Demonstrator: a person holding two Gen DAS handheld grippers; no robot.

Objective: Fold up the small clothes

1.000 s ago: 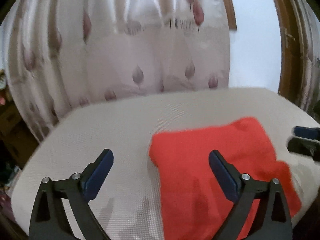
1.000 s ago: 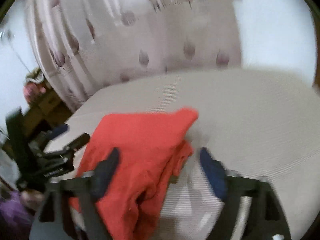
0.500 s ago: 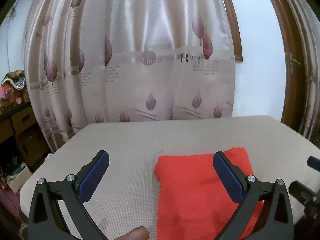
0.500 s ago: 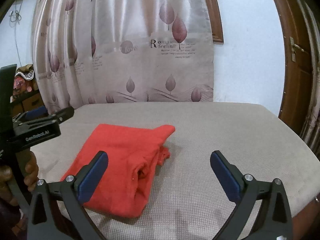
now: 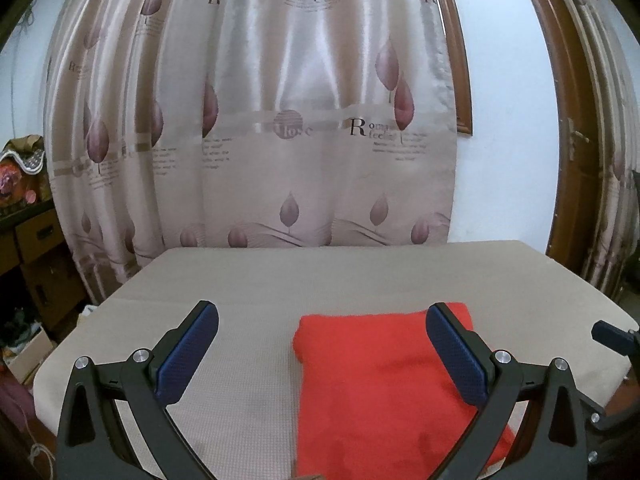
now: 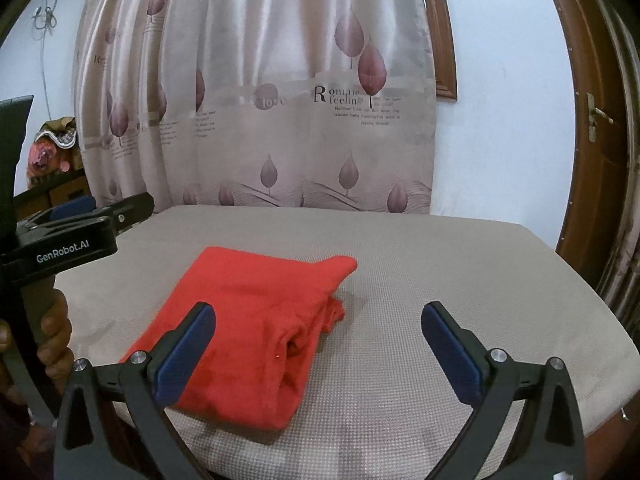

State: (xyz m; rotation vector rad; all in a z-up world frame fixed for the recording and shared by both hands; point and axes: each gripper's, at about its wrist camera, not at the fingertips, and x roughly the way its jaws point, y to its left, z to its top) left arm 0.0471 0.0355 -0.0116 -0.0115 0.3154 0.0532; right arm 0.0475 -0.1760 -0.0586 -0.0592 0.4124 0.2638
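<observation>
A red garment [image 5: 384,380] lies folded into a compact rectangle near the front edge of a beige padded table [image 5: 320,276]. It also shows in the right wrist view [image 6: 248,328], with layered folds along its right side. My left gripper [image 5: 322,348] is open and empty, held above and behind the table's front edge, its right finger over the cloth. My right gripper [image 6: 318,344] is open and empty, to the right of the garment. The left gripper body [image 6: 72,236] shows at the left of the right wrist view, held by a hand.
A patterned satin curtain [image 5: 256,128] hangs behind the table. A brown wooden door frame [image 6: 592,120] stands at the right. Cardboard boxes and clutter [image 5: 28,240] sit at the left. The table's cloth surface [image 6: 460,272] extends right of the garment.
Both grippers have pulled back and up from the garment and levelled out. The garment lies released and folded on the table. Motion blur has gone.
</observation>
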